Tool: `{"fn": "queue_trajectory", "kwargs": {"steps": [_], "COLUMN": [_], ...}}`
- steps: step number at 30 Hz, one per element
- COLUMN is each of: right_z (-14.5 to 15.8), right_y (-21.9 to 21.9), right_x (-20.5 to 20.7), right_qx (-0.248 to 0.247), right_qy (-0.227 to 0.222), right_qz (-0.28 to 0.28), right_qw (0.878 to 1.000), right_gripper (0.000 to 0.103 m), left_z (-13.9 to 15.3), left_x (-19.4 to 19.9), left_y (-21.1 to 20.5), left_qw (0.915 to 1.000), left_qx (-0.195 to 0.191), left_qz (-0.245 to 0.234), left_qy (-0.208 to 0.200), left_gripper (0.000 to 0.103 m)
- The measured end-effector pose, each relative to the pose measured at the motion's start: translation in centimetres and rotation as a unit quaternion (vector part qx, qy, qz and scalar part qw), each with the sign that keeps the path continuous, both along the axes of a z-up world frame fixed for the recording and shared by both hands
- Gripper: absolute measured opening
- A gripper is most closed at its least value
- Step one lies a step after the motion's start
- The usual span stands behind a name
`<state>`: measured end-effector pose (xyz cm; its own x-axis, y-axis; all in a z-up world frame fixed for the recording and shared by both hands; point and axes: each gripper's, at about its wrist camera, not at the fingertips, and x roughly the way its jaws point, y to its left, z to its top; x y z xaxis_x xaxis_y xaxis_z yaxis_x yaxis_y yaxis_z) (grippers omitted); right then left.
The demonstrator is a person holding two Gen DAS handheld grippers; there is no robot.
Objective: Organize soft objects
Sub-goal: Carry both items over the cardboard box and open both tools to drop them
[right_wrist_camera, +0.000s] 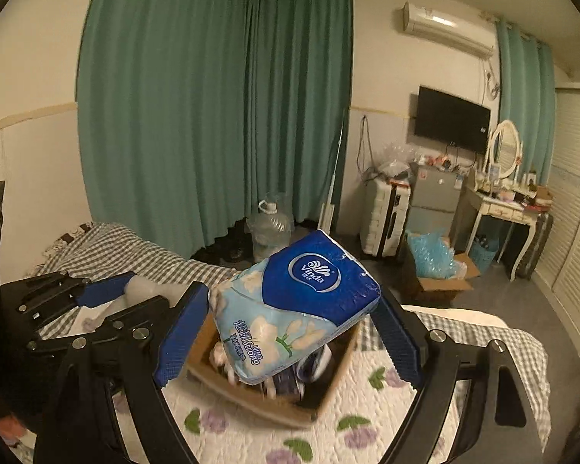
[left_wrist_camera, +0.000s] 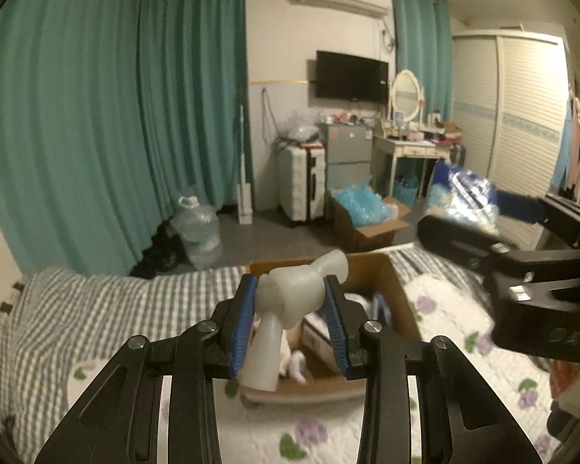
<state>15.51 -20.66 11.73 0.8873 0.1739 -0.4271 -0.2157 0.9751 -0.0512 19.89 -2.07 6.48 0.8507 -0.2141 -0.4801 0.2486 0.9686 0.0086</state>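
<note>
Left gripper (left_wrist_camera: 290, 323): blue-padded fingers (left_wrist_camera: 243, 332) are closing narrowly on a translucent white soft toy hammer (left_wrist_camera: 290, 301), pinching its head from both sides; the handle is hanging down toward the camera. The hammer is hovering above the near edge of the cardboard box (left_wrist_camera: 390, 282).

Right gripper (right_wrist_camera: 290, 332): fingers (right_wrist_camera: 181, 336) are spreading wide, pressing on both ends of a blue and white Vinda tissue pack (right_wrist_camera: 290, 301). The pack is sitting tilted, logo end up and far, above the open box (right_wrist_camera: 328, 394).

Cardboard box: it is resting on the bed (right_wrist_camera: 232, 437), on a white quilt with purple flowers. Soft items, white and dark, are lying inside; they are too blurred to name.

Relative position: in the right wrist view the left gripper (right_wrist_camera: 112, 294) is showing at the left, just beside the box. In the left wrist view the right gripper's black frame is showing at the right.

Bed: a grey checked blanket (left_wrist_camera: 116, 301) is covering the far left part.

Room, far side: teal curtains (left_wrist_camera: 116, 116), water jug (left_wrist_camera: 197, 228), white suitcase (left_wrist_camera: 297, 181), wall television (left_wrist_camera: 352, 75), dressing desk (left_wrist_camera: 406, 147) with oval mirror, and wardrobe (left_wrist_camera: 510, 104).
</note>
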Motion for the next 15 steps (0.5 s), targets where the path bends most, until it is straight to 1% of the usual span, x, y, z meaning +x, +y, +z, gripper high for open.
{"fn": "queue_trajectory", "kwargs": {"steps": [4, 9, 12, 13, 15], "right_z": [-1.8, -6.3, -9.1, -9.7, -11.0], "right_y": [0.7, -0.2, -1.1, -1.2, -1.3], "right_x": [6.3, 13.0, 15.3, 16.0, 16.9], "right_qx": [0.0, 0.023, 0.036, 0.035, 0.033], "right_qy": [0.039, 0.095, 0.121, 0.126, 0.13], "right_qz": [-0.018, -0.042, -0.049, -0.051, -0.053], "right_qw": [0.999, 0.994, 0.991, 0.99, 0.99], "right_gripper": [0.085, 0.085, 0.085, 0.085, 0.086], "left_z": [-2.6, -6.7, -8.7, -9.3, -9.7], "left_x": [4.3, 7.9, 8.9, 9.1, 9.2], "left_y": [0.3, 0.6, -0.2, -0.6, -0.9], "left_qw": [0.9998, 0.9986, 0.9983, 0.9982, 0.9985], "left_qx": [0.002, 0.003, 0.02, 0.03, 0.029], "left_qz": [-0.002, -0.002, -0.003, -0.002, -0.007], "left_qy": [0.018, 0.053, 0.055, 0.053, 0.045], "left_gripper": [0.034, 0.034, 0.036, 0.04, 0.04]}}
